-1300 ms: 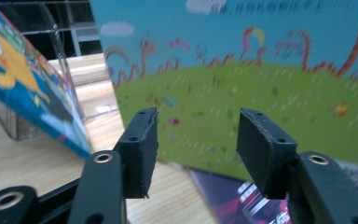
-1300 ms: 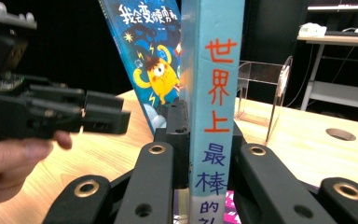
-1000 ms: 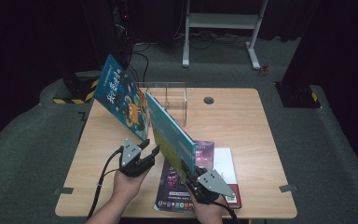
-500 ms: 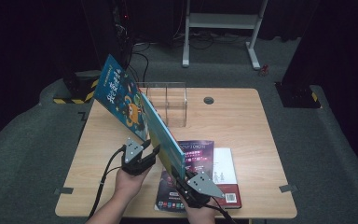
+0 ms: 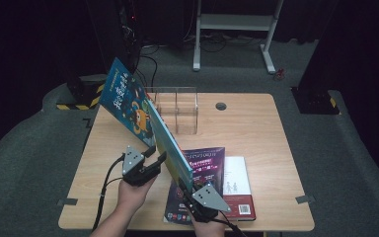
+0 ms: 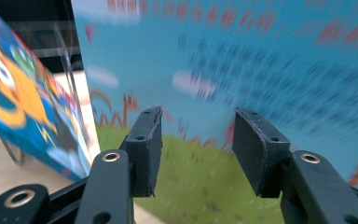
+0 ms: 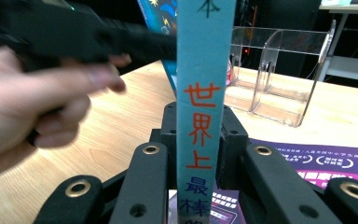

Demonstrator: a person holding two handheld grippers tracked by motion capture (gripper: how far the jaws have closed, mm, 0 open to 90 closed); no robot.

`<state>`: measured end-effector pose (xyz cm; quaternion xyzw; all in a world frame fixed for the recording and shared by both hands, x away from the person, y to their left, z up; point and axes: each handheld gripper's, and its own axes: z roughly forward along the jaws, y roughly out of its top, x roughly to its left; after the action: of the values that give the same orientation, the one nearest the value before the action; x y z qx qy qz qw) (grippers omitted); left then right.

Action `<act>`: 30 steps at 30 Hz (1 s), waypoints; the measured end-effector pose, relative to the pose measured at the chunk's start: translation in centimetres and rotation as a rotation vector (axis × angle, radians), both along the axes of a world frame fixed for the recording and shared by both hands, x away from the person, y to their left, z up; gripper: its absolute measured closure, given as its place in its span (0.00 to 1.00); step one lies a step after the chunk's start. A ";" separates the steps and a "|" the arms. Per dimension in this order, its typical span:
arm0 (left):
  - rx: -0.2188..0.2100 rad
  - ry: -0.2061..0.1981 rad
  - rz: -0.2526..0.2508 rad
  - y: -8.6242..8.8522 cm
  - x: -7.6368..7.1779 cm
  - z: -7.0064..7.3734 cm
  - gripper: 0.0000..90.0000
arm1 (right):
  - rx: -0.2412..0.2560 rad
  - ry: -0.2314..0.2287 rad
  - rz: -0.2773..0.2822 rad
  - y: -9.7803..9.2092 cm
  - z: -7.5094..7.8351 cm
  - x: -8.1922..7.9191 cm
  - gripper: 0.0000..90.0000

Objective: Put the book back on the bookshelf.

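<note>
The right tongs clamp the spine of the blue picture book at its lower end — the book leans up toward 11 o'clock over the desk. The left tongs stand open beside its cover, gripping nothing. A purple book lies flat below — the clear rack stands at 12 o'clock.

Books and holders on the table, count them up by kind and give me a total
Books: 3, the blue picture book held up off the table, the purple book lying flat, and the white book with a red edge partly under it.
Clear plastic holders: 1, the clear holder at the back.
Total: 4.
</note>
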<state>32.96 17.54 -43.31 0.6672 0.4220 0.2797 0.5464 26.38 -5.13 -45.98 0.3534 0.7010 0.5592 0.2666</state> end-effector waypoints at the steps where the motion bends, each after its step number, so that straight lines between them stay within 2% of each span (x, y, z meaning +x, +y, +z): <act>1: -0.017 -0.025 -0.001 0.3 -0.3 0.7 0.58 | 0.002 0.002 0.001 0.0 0.0 0.0 0.86; 4: -0.062 -0.070 -0.007 0.9 -1.0 2.5 0.57 | 0.003 0.003 -0.001 -0.1 0.0 0.1 0.86; 8: -0.097 -0.142 -0.028 1.1 -1.8 5.5 0.54 | -0.004 -0.003 0.004 0.0 0.0 0.1 0.86; 12: -0.092 -0.177 -0.061 0.7 -2.2 7.9 0.53 | -0.004 -0.005 0.005 0.0 0.0 0.0 0.86; 16: -0.052 -0.161 -0.116 -0.4 -2.1 10.0 0.51 | -0.003 -0.005 0.005 0.0 -0.1 0.0 0.86; 20: -0.013 -0.155 -0.144 -1.7 -1.9 10.8 0.50 | -0.005 -0.008 0.006 0.1 -0.1 0.0 0.86; 25: 0.024 -0.144 -0.130 -3.1 -1.4 10.4 0.51 | -0.006 -0.010 0.009 0.1 -0.1 0.0 0.86; 30: 0.003 -0.151 -0.118 -3.1 -1.4 9.9 0.52 | -0.011 -0.008 0.008 0.3 -0.1 -0.1 0.85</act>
<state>31.56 14.49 -33.43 0.6686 0.3391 0.2972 0.5913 26.28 -4.83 -46.04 0.3468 0.7044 0.5580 0.2688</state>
